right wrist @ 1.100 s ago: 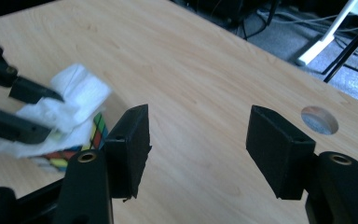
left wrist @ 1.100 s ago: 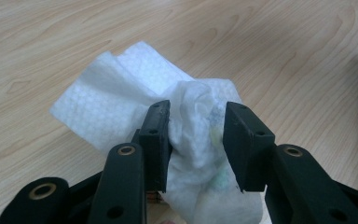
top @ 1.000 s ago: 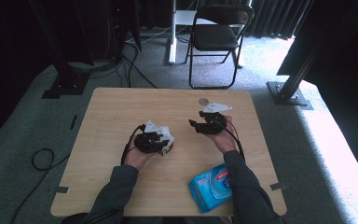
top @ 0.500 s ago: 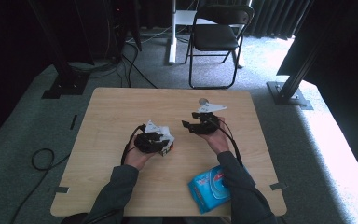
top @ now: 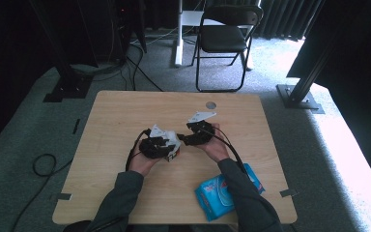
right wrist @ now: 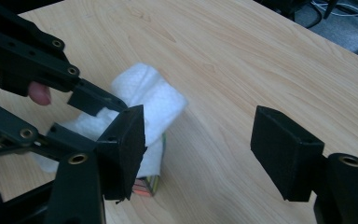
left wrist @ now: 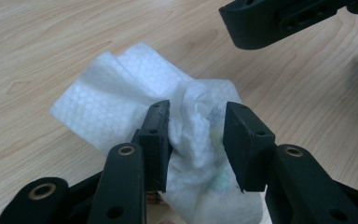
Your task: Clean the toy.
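Note:
A crumpled white wipe (left wrist: 116, 93) lies bunched around a small colourful block (right wrist: 149, 185) at mid-table. My left gripper (left wrist: 196, 140) is shut on that bundle, pads pressing the wipe from both sides; in the high view it (top: 166, 145) sits left of centre. My right gripper (right wrist: 200, 140) is open, its jaws have just been opening and nothing is between them. It (top: 186, 138) hovers close to the right of the bundle, pointing at it. One of its black fingers (left wrist: 279, 18) hangs above the wipe in the left gripper view.
A blue pack of wipes (top: 222, 191) lies near the front right of the wooden table (top: 125, 111), under the right forearm. A round hole (top: 211, 105) is near the table's far edge. A folding chair (top: 224, 38) stands beyond it.
The right gripper has moved left and a little down, from near the far right of the table to just beside the left gripper. The left gripper and its bundle have stayed put.

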Action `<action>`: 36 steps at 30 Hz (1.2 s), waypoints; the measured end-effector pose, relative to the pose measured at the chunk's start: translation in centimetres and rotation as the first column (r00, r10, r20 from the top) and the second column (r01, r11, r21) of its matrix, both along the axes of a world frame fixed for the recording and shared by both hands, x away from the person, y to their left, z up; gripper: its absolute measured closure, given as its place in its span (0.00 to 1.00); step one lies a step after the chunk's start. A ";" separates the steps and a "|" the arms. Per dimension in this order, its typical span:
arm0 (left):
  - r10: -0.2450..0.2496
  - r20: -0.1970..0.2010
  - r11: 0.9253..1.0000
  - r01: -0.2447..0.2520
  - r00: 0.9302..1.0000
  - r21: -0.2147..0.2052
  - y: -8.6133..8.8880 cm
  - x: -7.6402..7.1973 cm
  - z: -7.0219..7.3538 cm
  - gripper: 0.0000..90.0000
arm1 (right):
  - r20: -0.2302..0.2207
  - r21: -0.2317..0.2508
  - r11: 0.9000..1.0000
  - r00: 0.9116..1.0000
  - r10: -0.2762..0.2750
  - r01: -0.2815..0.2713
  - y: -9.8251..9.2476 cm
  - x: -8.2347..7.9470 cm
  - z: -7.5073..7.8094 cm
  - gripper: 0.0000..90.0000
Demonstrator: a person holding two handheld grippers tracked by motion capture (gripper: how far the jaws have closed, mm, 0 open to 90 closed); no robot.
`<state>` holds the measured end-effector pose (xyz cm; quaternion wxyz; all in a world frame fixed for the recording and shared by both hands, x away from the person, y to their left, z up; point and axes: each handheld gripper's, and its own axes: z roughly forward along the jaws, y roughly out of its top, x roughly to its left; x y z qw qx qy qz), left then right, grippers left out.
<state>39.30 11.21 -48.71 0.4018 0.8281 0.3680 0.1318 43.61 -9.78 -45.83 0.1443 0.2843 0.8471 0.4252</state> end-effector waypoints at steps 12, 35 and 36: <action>0.018 0.015 1.000 -0.018 1.000 0.006 0.0 -0.2 -0.1 0.72 | -0.022 0.039 0.999 0.999 0.025 -0.024 1.0 -0.7 0.2 0.38; 0.052 0.017 0.999 -0.053 0.998 0.014 0.2 0.1 0.0 0.93 | -0.096 -0.047 0.987 0.985 0.146 -0.151 1.9 -2.5 -3.9 0.20; 0.053 0.016 0.998 -0.053 0.998 0.014 0.2 0.1 0.0 0.93 | -0.100 -0.048 0.987 0.984 0.147 -0.153 1.9 -2.5 -4.0 0.20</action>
